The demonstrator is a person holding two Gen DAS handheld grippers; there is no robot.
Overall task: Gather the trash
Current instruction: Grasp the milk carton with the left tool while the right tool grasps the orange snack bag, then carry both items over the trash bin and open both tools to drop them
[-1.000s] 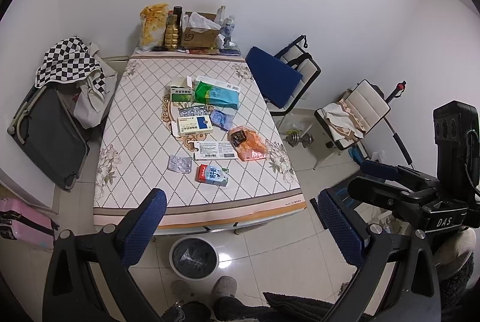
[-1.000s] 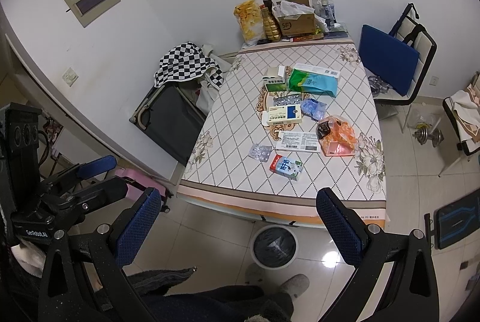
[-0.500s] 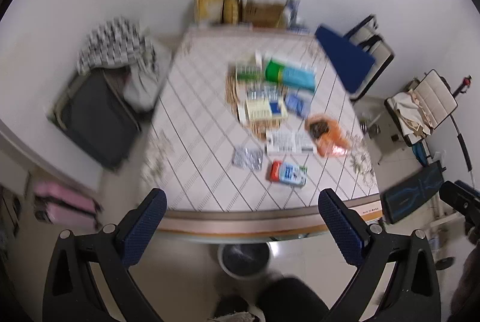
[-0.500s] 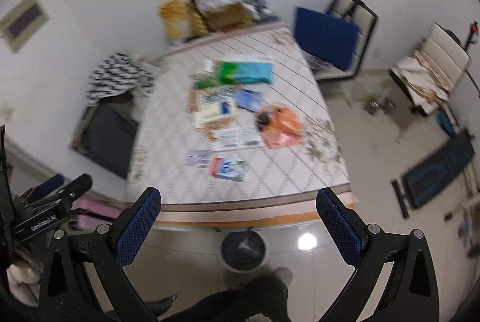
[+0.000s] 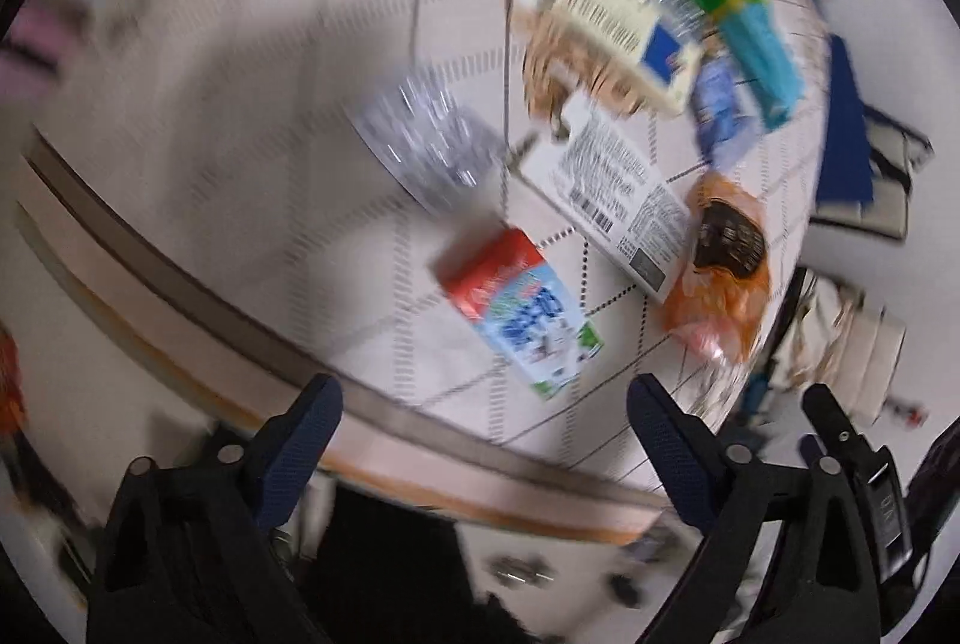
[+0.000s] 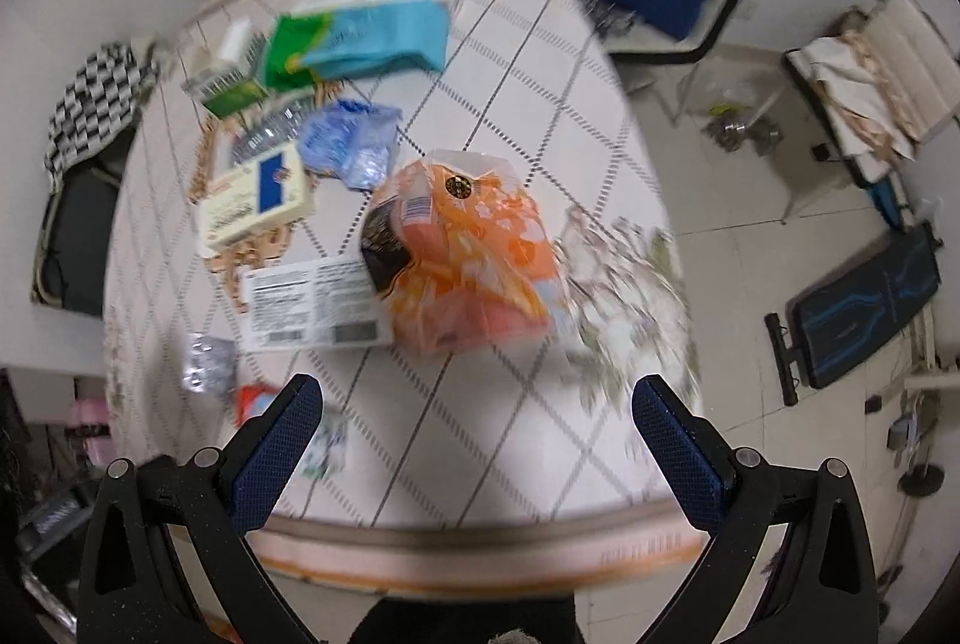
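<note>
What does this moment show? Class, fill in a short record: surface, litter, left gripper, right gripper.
surface: table under a diamond-pattern cloth
litter: orange bag, red and blue carton, white printed sheet, foil blister pack
left gripper: jaws closing, nothing between them, above the carton
right gripper: open, empty, above the orange bag

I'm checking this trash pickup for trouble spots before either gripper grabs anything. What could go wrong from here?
1. The orange bag overlaps the printed sheet, so the open right gripper might drag both.
2. The red and blue carton lies near the table edge; the left gripper, jaws closing with nothing between them, could nudge it off.
3. Both views are blurred, so aim may suffer.
</note>
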